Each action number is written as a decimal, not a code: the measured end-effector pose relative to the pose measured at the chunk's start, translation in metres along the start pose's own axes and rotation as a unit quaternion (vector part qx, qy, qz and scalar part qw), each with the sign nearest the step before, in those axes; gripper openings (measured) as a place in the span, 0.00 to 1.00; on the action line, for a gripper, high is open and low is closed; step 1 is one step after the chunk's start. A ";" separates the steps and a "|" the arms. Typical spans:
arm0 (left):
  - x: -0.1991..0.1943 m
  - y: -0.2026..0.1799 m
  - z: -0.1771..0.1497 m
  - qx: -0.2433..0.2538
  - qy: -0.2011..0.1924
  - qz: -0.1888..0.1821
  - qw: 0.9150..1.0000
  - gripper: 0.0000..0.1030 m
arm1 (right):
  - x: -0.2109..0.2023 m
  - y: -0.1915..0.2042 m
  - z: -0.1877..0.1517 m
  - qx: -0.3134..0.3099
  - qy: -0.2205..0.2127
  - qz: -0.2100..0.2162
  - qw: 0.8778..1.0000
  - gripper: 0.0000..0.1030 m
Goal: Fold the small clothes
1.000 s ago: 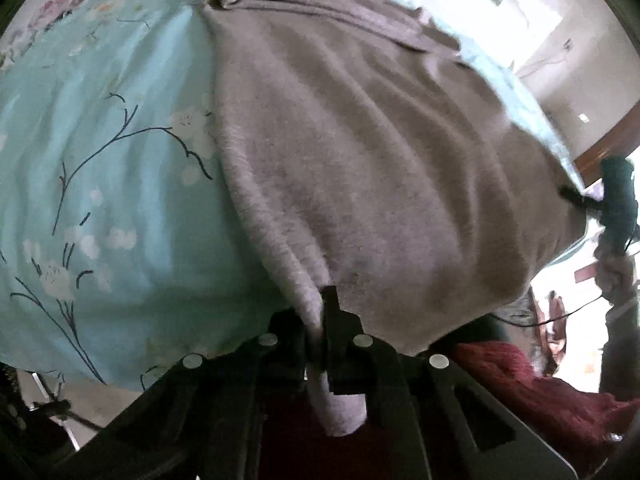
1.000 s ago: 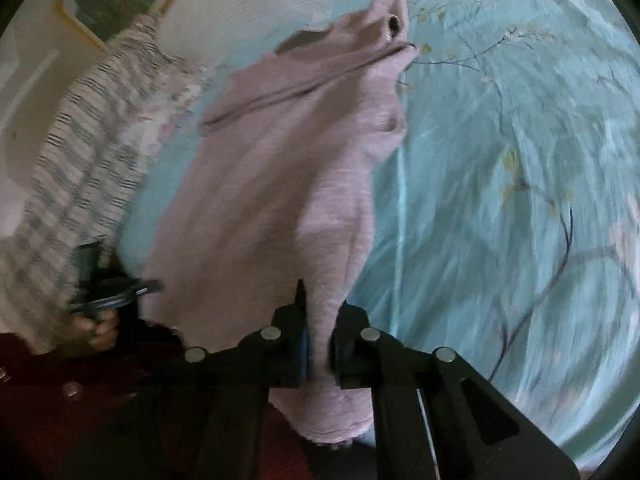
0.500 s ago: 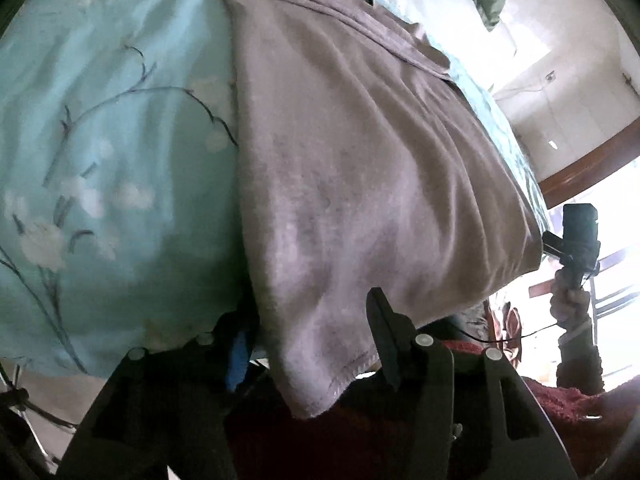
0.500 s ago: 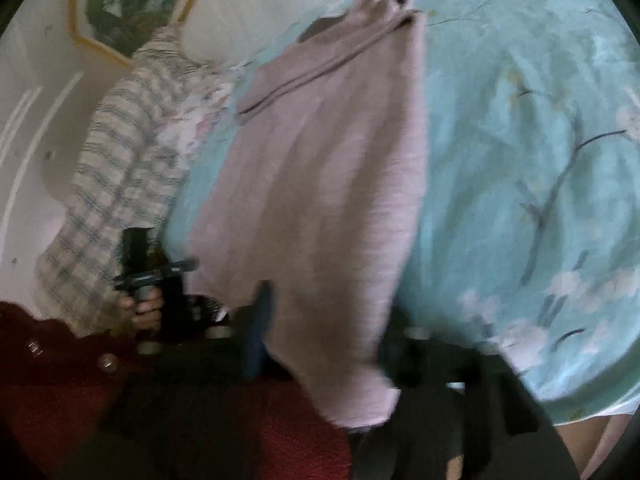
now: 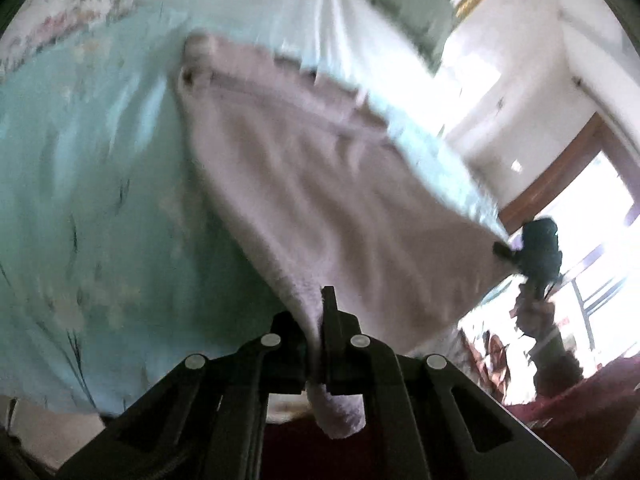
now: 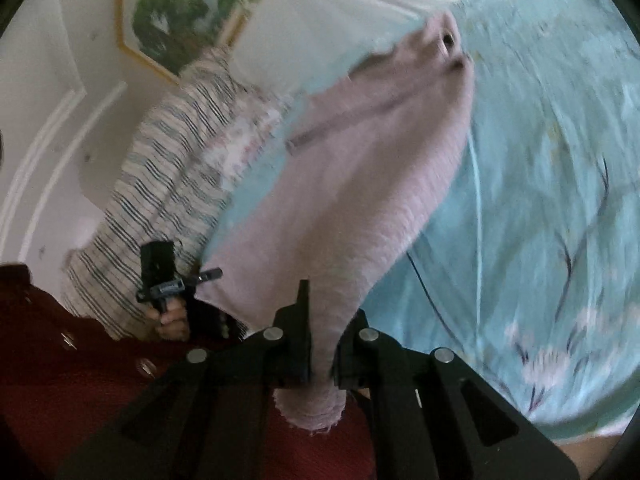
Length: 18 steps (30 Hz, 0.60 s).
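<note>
A pale mauve knitted garment (image 5: 320, 184) lies stretched over a turquoise bedspread with a blossom-branch print (image 5: 80, 184), its far end bunched up near the white pillow area and its near edge lifted off the bed by both claws. The left gripper (image 5: 320, 320) has just clamped again onto the near left corner, a fold of the knit pinched tight between its jaws and hanging out below them. The right gripper (image 6: 320, 320) has likewise just closed on the near right corner, with a roll of the fabric drooping under its fingers. In the right wrist view the left gripper shows at the garment's other corner, held in a hand (image 6: 172, 318) beside a red sleeve (image 6: 60, 360). A striped pillow (image 6: 160, 184) lies at the far left, below a framed picture (image 6: 180, 12).
</note>
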State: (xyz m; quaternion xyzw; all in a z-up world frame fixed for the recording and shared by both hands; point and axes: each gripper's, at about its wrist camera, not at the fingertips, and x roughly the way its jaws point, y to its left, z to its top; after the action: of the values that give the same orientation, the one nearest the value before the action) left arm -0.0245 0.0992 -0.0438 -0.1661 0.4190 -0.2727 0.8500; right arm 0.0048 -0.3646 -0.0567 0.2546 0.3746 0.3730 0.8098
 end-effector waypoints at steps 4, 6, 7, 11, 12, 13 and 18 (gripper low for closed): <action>-0.022 -0.007 0.040 0.003 -0.069 -0.002 0.998 0.04 | -0.009 0.010 0.033 -0.010 -0.058 0.020 0.998 0.08; -0.028 -0.008 0.061 -0.001 -0.103 0.002 0.995 0.04 | -0.011 0.017 0.053 -0.023 -0.079 0.015 0.996 0.08; -0.030 -0.007 0.074 -0.004 -0.123 0.006 0.992 0.04 | -0.010 0.022 0.064 -0.030 -0.090 0.012 0.995 0.08; -0.024 0.004 0.128 -0.022 -0.176 0.033 0.984 0.04 | -0.001 0.029 0.110 -0.051 -0.127 -0.004 0.991 0.08; -0.018 0.007 0.143 -0.027 -0.183 0.049 0.982 0.04 | 0.004 0.028 0.126 -0.053 -0.135 -0.016 0.989 0.08; -0.011 0.015 0.160 -0.038 -0.191 0.057 0.979 0.04 | 0.009 0.026 0.143 -0.051 -0.143 -0.024 0.988 0.08; 0.037 0.038 0.223 -0.052 -0.184 0.101 0.976 0.04 | 0.043 0.002 0.214 -0.037 -0.155 -0.081 0.984 0.08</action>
State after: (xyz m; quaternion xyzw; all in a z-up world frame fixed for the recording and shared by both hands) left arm 0.1852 0.1192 0.0462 -0.2141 0.2840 -0.1283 0.9258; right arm 0.1934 -0.3577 0.0536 0.2477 0.2499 0.2759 0.8944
